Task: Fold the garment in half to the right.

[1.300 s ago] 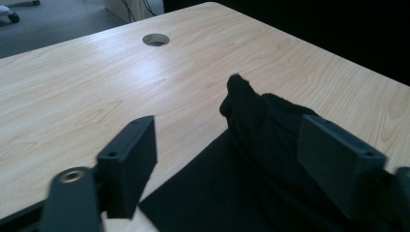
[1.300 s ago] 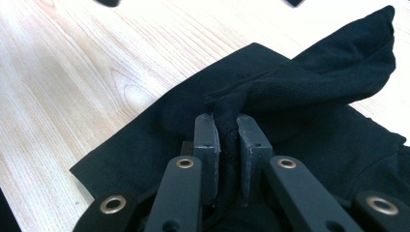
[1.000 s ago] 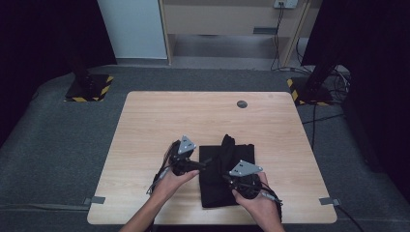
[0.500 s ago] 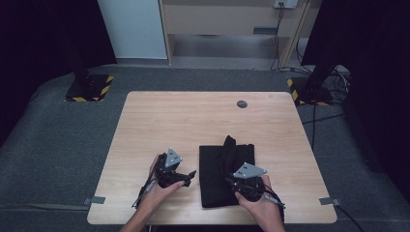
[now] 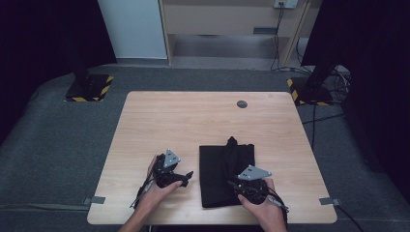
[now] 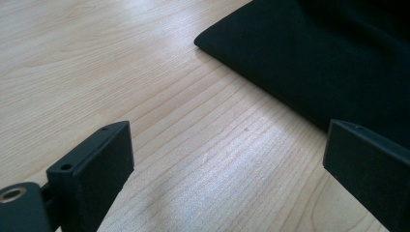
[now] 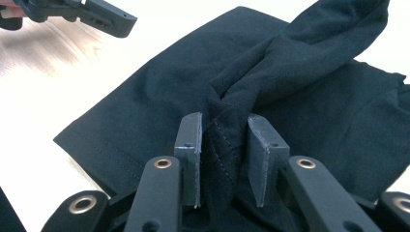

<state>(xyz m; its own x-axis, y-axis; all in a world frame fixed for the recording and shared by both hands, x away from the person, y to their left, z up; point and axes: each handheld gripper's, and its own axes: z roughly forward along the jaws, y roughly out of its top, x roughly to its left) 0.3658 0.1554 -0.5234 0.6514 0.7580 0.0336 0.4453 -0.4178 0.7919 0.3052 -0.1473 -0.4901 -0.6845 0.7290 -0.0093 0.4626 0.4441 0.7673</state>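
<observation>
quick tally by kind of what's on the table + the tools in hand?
Black folded cloth: 1
Dark round disc near the table's far edge: 1
Handheld grippers: 2, the left gripper and the right gripper
Total: 4

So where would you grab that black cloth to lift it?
Take the raised ridge running up the middle of the black cloth, from the near edge. It stands proud of the flat folded layers, and the right gripper already straddles it there.
</observation>
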